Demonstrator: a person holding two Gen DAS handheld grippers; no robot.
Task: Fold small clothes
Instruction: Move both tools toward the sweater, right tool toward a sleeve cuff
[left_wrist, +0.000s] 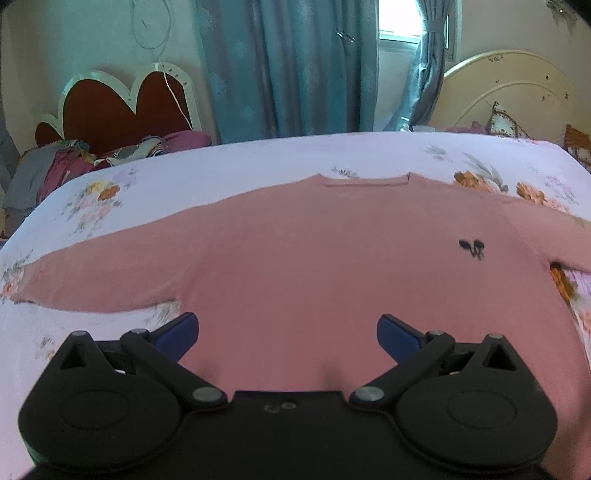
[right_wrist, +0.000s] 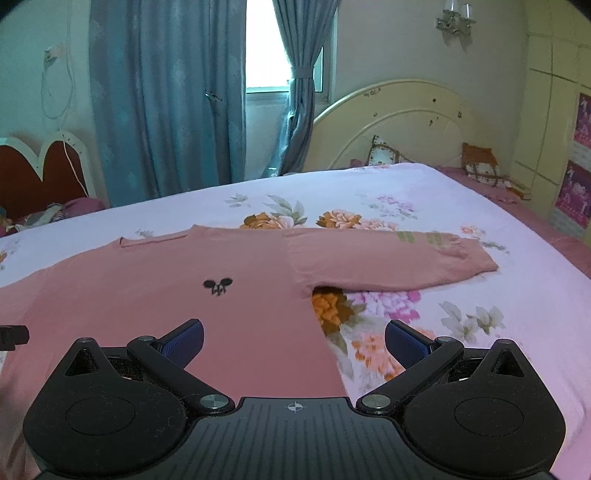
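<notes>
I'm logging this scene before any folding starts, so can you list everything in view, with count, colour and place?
Long-sleeved knit top: one, dusty pink with a small black emblem, spread flat on the bed, sleeves out to both sides.
Floral bedsheet: one, pale lilac with orange and pink flowers, under the top.
Arched headboard: one, cream, far right.
Patterned cushions: two, against that headboard.
Heart-shaped headboard: one, red with white edge, far left.
Heap of clothes: mixed colours, below it.
Curtains: teal, at the window.
Wall lamp: one, upper right.
Left tool: black, blue pads, open, over the top.
Right tool: same, open, over the top's edge.
</notes>
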